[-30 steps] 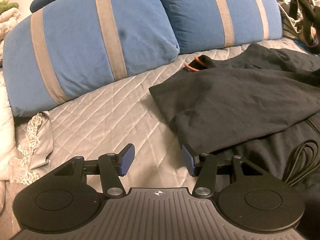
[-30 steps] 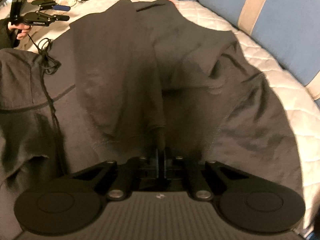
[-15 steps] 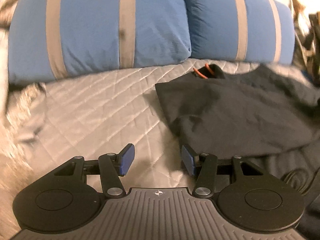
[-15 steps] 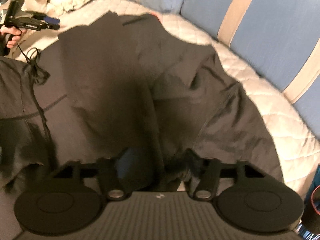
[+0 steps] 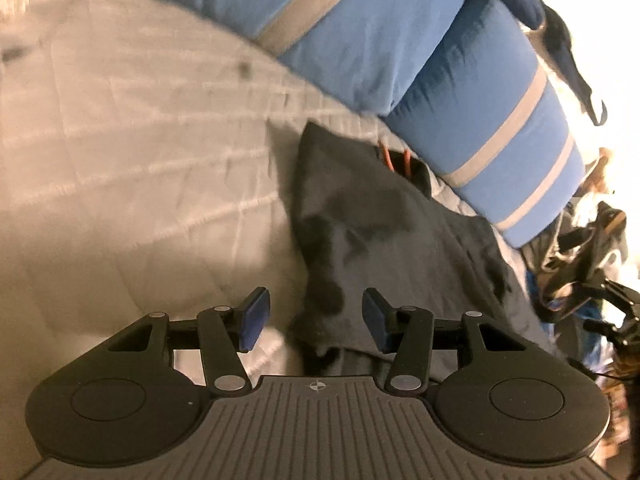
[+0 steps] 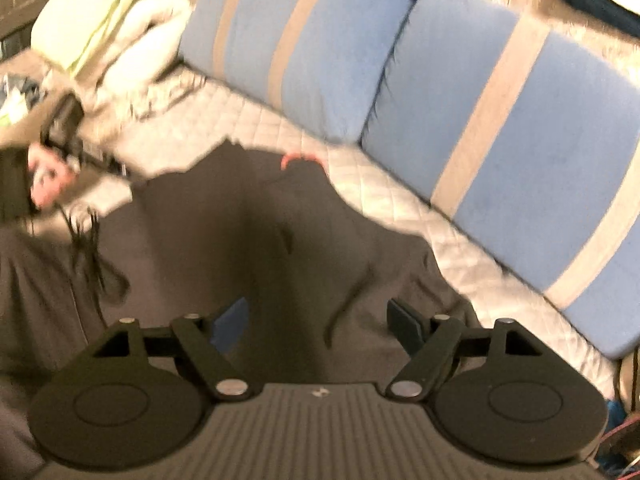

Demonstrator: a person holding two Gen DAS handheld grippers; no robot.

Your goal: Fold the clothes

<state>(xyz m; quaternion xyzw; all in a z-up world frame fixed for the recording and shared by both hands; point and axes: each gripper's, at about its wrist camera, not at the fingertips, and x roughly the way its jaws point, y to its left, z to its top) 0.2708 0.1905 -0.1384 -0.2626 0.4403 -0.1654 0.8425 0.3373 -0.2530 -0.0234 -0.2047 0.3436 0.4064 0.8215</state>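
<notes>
A dark grey garment [image 5: 384, 232] lies spread on the quilted bed, with an orange loop [image 5: 396, 160] at its collar end. My left gripper [image 5: 316, 320] is open, hovering over the garment's near edge with nothing between its blue pads. In the right wrist view the same garment [image 6: 304, 240] stretches ahead, orange loop [image 6: 298, 157] at its far end. My right gripper [image 6: 320, 324] stands wide open above the cloth, holding nothing. The other gripper [image 6: 68, 140] and a hand [image 6: 46, 184] show blurred at the far left.
Two blue pillows with tan stripes [image 6: 500, 128] line the back of the bed [image 5: 120, 152]. Pale bedding [image 6: 120, 32] is piled at the far left. A black cord [image 6: 92, 256] trails over the garment. Cluttered items [image 5: 580, 264] sit at the right edge.
My right gripper went from shut on the garment to wide open, letting the cloth drop. My left gripper swung and rolled, staying open, and now sits over the garment's edge.
</notes>
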